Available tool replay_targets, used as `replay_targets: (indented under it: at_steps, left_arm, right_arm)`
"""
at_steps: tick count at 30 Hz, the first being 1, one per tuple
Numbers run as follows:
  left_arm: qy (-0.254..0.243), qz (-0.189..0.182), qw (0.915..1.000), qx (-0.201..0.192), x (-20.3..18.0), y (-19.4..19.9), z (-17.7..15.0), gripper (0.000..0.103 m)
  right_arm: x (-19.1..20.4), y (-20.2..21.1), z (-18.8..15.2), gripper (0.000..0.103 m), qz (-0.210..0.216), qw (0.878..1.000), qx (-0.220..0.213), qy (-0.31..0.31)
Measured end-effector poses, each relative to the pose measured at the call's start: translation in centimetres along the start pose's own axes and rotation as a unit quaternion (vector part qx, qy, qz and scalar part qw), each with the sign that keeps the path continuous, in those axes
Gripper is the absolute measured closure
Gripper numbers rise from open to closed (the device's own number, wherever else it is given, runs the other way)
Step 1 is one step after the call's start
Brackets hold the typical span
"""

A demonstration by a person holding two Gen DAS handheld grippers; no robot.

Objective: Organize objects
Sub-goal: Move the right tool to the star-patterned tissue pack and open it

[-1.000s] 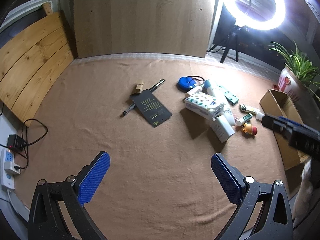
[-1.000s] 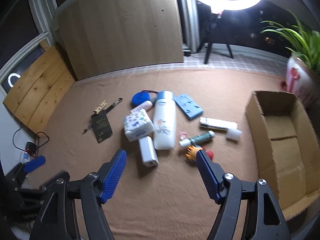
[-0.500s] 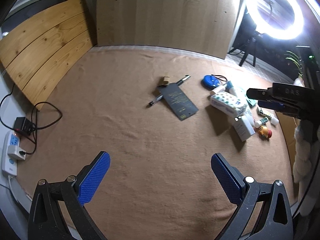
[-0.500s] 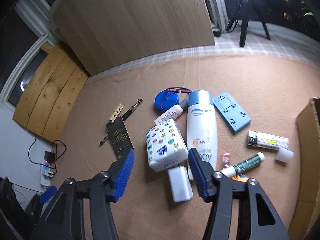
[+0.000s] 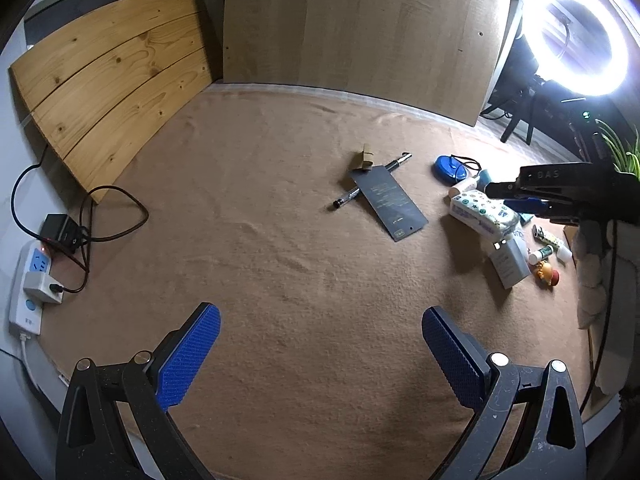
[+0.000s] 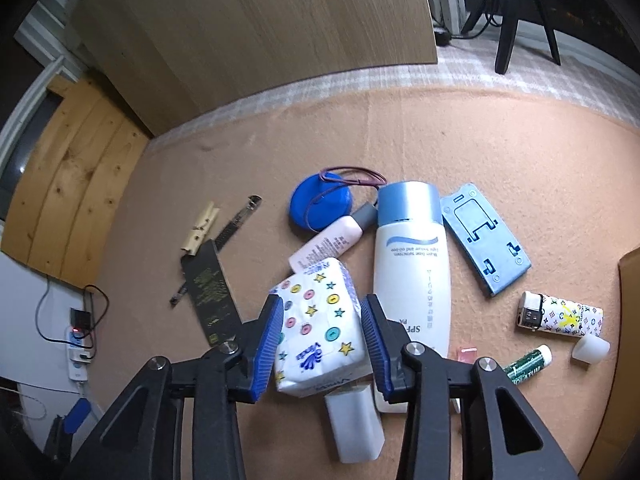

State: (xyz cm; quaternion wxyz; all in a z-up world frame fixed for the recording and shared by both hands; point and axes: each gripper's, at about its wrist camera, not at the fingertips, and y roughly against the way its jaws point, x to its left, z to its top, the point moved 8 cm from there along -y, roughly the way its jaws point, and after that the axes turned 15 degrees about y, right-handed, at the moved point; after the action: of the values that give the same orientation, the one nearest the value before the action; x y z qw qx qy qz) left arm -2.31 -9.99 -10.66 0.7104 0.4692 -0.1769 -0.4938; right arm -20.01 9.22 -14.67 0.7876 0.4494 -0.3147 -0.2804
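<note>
A brown blanket (image 6: 500,152) covers the floor, with wood panels (image 5: 360,24) leaning along its far edge and a cardboard box (image 6: 630,320) just in view at the right. The clutter to be sorted lies in one loose heap on the blanket. Largest in it is a white lotion bottle (image 6: 412,264) with a blue cap, lying flat; a blue phone stand (image 6: 484,240) lies just beside it. A patterned tissue pack (image 6: 320,328) leans against the bottle's left side, partly on top of a small white box (image 6: 354,424). Smaller things sit around: a blue round case (image 6: 320,206), a pink tube (image 6: 328,244), a dark card (image 6: 210,292) over a pen, a lighter (image 6: 560,314) and a lip balm (image 6: 528,362).

The right gripper (image 6: 323,344) straddles the tissue pack, its jaws closing with the pack between them; the pads look at or very near its sides, and I cannot tell whether they press yet. The left gripper (image 5: 320,354) hangs spread wide over bare blanket, holding nothing.

This looks like the grasp of the first item. Next comes a firm squeeze on the soft pack, a lift clear of the bottle and box, then a carry toward the cardboard box.
</note>
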Motion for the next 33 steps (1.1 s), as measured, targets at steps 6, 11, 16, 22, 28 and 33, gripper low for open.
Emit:
replay_targets:
  at_steps: [6,11,16,22,28,33]
  left_arm:
    - [-0.003,-0.001,1.0000,0.003,-0.4,-0.1,-0.1,0.001]
    - [-0.005,-0.004,1.0000,0.007,-0.9,-0.4,-0.3,0.001]
    - [-0.007,-0.006,0.9999,0.009,-1.3,-0.6,-0.3,0.001]
    - [-0.015,-0.016,0.9997,0.012,-1.7,-1.1,-0.1,0.002]
    - [-0.063,-0.046,0.9965,0.030,-4.2,-3.2,0.4,0.005]
    - [-0.096,-0.080,0.9897,0.069,-6.8,-5.9,0.4,0.006]
  right_arm:
    - [1.4,-0.6,-0.8,0.078,0.034,0.999,0.015,0.004]
    - [3.6,-1.5,-1.7,0.086,0.052,0.998,0.030,0.021]
    - [5.5,-2.0,-2.8,0.087,0.078,0.996,0.038,0.030]
    - [7.5,-1.8,-4.9,0.087,0.115,0.990,0.063,0.051]
    - [6.8,-1.1,-5.3,0.061,0.119,0.992,0.040,0.016]
    - [5.9,-1.0,-5.4,0.051,0.125,0.992,0.022,-0.005]
